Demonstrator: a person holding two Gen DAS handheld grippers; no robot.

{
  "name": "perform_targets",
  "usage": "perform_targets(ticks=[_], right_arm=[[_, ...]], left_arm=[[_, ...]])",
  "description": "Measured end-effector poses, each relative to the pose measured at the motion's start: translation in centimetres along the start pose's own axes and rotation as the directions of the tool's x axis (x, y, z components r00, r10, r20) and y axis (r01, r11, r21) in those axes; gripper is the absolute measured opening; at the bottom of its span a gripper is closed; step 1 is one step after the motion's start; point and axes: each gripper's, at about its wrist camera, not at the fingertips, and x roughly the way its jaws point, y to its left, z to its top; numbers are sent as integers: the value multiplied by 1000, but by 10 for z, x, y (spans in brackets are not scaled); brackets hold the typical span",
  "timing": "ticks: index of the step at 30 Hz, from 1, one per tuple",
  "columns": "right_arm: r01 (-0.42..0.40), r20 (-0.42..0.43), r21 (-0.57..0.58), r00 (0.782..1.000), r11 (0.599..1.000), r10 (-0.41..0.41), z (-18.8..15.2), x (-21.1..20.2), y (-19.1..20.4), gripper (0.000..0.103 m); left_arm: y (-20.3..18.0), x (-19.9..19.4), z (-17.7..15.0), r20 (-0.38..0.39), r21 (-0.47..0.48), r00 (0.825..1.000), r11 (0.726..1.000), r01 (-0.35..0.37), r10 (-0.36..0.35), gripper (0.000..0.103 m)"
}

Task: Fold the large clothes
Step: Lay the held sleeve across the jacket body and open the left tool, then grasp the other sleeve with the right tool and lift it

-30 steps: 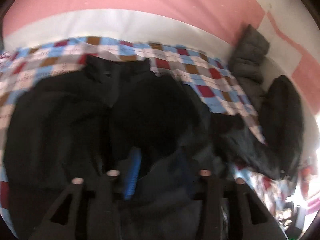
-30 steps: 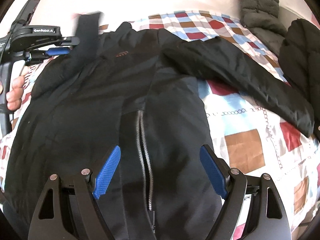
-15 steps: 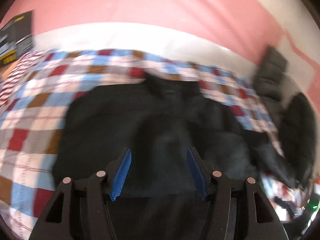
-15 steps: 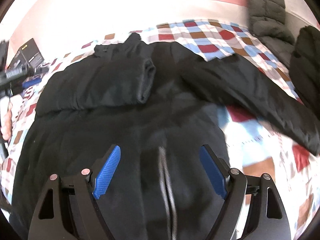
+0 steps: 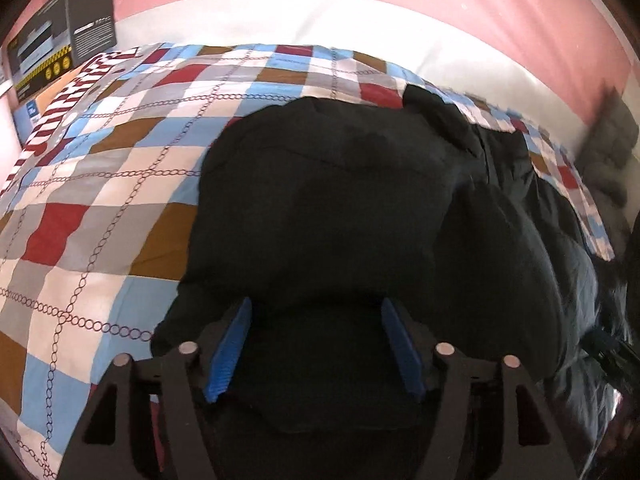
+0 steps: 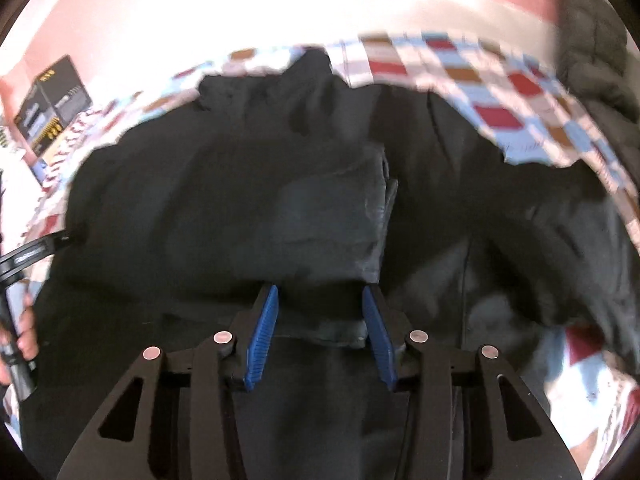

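A: Where is the black jacket [image 5: 332, 200] seen?

B: It is spread out on the bed, on top of the checked blanket [image 5: 100, 184]. One sleeve [image 6: 320, 208] is laid across the chest, and the other sleeve [image 6: 560, 216] is stretched out to the side. A zip [image 6: 466, 276] is seen running down the front.

A: How is the left hand-held gripper [image 5: 314, 346] held?

B: Its blue pads [image 5: 228, 350] are held wide apart, just above the near edge of the jacket. Nothing is pinched.

A: And the right hand-held gripper [image 6: 319, 334]?

B: Its blue pads [image 6: 262, 336] are kept apart too. A fold of cloth is seen between them, but it is not squeezed.

A: How will the jacket likely feel?

B: It is thought to be soft, puffy and a bit heavy. The cloth looks smooth, so it may slip and the fold may spring open.

A: Where should it be taken hold of?

B: The stretched-out sleeve is best pinched near its end. A thick bunch should be grabbed, not one thin layer.

A: What else is seen?

B: A dark box [image 5: 60, 36] is seen by the wall, and grey clothes [image 6: 592, 44] are piled at the far side.
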Motion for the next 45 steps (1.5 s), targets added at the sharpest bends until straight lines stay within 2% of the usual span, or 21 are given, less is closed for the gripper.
perform_targets(ticks=[3, 7, 10, 18, 24, 29, 34, 39, 45], right_arm=[[-27, -26, 56, 999, 998, 29, -1, 6, -14, 45], [34, -34, 13, 999, 999, -33, -4, -13, -9, 45], [45, -6, 5, 999, 999, -45, -9, -39, -9, 45], [79, 95, -16, 992, 997, -77, -38, -125, -2, 45], [128, 119, 2, 985, 992, -127, -73, -166, -12, 46], [152, 118, 27, 981, 988, -155, -92, -185, -26, 46], [172, 138, 55, 974, 984, -178, -107, -205, -39, 47], [178, 150, 77, 971, 981, -188, -119, -214, -53, 52], [184, 121, 130, 972, 974, -200, -127, -206, -80, 53]], left_arm=[[-3, 1, 3, -12, 22, 1000, 1000, -11, 12, 69], [-4, -16, 0, -25, 5, 1000, 1000, 18, -18, 69], [-9, -40, -10, -20, 2, 998, 998, 59, -59, 69], [-37, -112, -62, -2, 38, 993, 992, 122, -122, 69], [-59, -151, -105, -21, 95, 990, 985, 142, -140, 69], [-80, -170, -129, -31, 156, 992, 980, 124, -120, 69], [-94, -188, -141, -23, 171, 990, 975, 139, -137, 69], [-105, -195, -145, -31, 175, 988, 972, 155, -152, 69], [-120, -189, -142, -35, 198, 988, 968, 153, -149, 69]])
